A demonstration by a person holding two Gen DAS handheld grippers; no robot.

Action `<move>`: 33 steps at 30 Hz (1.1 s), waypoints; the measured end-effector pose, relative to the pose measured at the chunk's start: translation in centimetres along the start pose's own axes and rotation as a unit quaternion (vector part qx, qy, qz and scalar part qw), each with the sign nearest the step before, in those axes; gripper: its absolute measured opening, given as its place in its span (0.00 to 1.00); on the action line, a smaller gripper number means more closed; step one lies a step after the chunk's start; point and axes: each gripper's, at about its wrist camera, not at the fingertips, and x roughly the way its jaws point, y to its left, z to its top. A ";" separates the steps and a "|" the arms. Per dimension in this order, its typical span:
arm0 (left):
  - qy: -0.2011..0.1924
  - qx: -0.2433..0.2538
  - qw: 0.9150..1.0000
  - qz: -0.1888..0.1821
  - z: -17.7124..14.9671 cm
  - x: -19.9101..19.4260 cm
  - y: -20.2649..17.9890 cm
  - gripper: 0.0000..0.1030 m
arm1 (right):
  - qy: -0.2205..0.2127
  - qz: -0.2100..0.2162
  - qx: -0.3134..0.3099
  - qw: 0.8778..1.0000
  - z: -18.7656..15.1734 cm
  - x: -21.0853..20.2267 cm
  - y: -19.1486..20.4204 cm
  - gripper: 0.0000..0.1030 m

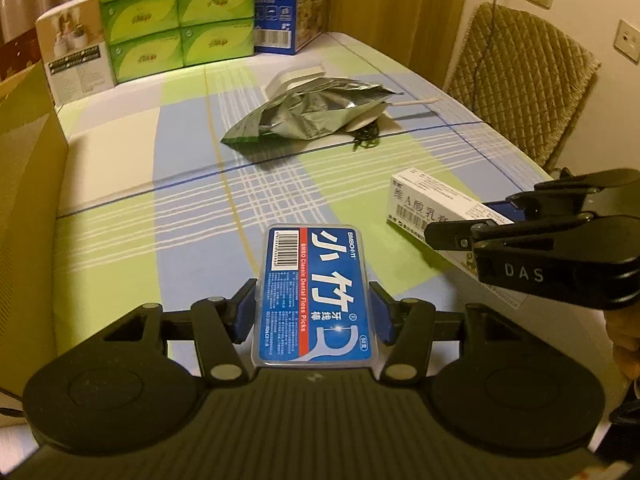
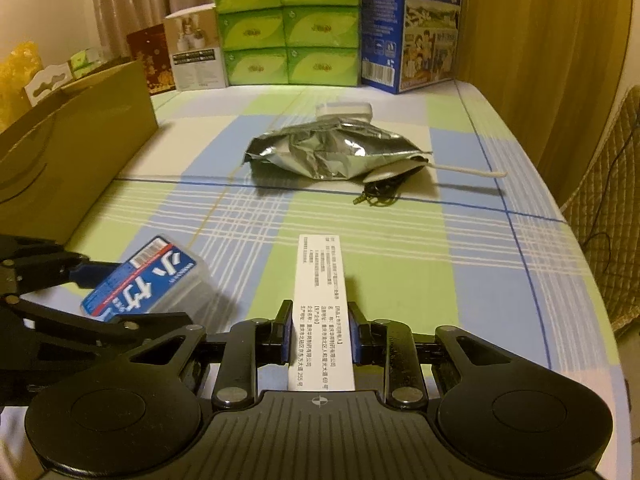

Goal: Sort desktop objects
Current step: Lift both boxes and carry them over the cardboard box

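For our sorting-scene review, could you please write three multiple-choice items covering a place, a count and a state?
1. Where does the crumpled foil bag lie?
A. mid-table on the checked cloth
B. inside the cardboard box
C. on the chair

2. How many green tissue packs face the right wrist camera?
A. two
B. six
C. ten

3. What does the left gripper hold?
A. nothing
B. a spoon
C. the dental floss pick box

Answers: 1 A, it rests on the cloth; 2 B, two columns of three; 3 C, its jaws clamp the box's sides.

Right hand-held gripper [image 2: 319,334] clamps white carton [image 2: 322,312]; floss box [image 2: 148,276] at left.
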 end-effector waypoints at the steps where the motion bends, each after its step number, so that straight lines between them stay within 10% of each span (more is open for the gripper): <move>1: 0.000 0.003 1.000 0.001 0.0 -0.2 -0.2 0.50 | -0.001 0.001 0.003 1.000 -0.1 -0.4 0.1 0.23; 33: -0.072 -0.027 0.996 0.045 -0.8 -16.3 0.0 0.50 | -0.078 0.041 0.005 0.996 0.3 -14.0 6.7 0.22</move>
